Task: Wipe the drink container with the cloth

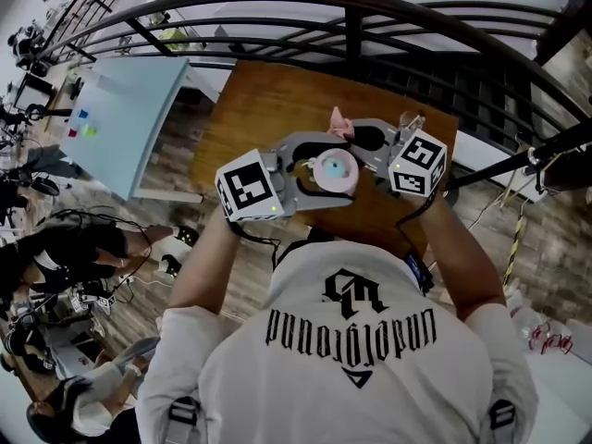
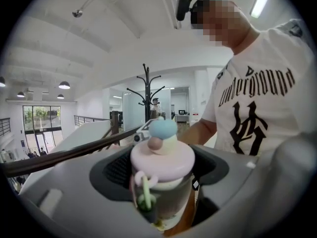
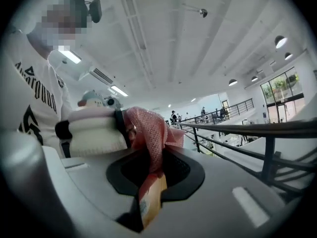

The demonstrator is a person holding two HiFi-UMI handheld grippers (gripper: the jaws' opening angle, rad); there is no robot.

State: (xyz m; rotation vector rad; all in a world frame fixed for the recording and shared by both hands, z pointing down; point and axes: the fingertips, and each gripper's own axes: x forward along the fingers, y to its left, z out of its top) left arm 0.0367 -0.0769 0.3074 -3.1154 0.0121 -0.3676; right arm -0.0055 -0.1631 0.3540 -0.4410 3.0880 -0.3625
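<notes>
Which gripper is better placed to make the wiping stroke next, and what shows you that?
Right. The right gripper is shut on the pink cloth, which hangs right beside the drink container. The left gripper is shut on that cup, so it probably should just hold it steady.

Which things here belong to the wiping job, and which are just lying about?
In the job:
drink container, gripped in the left claw
pink cloth, gripped in the right claw

Just about:
wooden table beneath
black railing
pale blue table at the left
coat stand behind
</notes>
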